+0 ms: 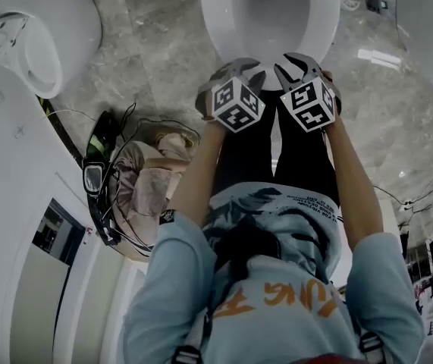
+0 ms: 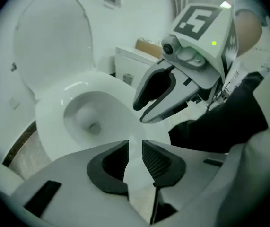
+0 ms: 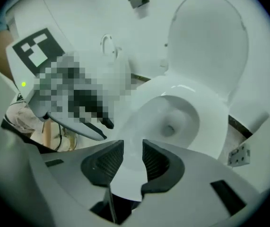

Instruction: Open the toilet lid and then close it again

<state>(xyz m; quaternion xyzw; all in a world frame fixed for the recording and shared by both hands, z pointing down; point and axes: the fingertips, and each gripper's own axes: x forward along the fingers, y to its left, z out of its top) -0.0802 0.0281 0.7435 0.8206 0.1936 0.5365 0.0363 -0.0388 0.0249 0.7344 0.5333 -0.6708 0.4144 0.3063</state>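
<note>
The white toilet (image 1: 269,14) stands in front of me at the top of the head view. Its lid (image 2: 54,37) is raised upright against the wall, and the bowl (image 2: 90,115) lies uncovered. The right gripper view shows the same lid (image 3: 208,37) and bowl (image 3: 172,119). Both grippers hover side by side over the bowl's near rim, touching nothing. My left gripper (image 1: 239,73) (image 2: 135,157) has a narrow gap between its pads with nothing in it. My right gripper (image 1: 303,63) (image 3: 133,160) stands slightly wider, also empty. Each gripper shows in the other's view: the right gripper (image 2: 158,98), the left gripper (image 3: 87,126).
Another white fixture (image 1: 42,29) sits at the upper left. A bag with tangled cables (image 1: 140,180) lies on the marble floor to my left, beside a white cabinet (image 1: 11,203). A cardboard box (image 2: 149,46) rests behind a low white unit by the toilet.
</note>
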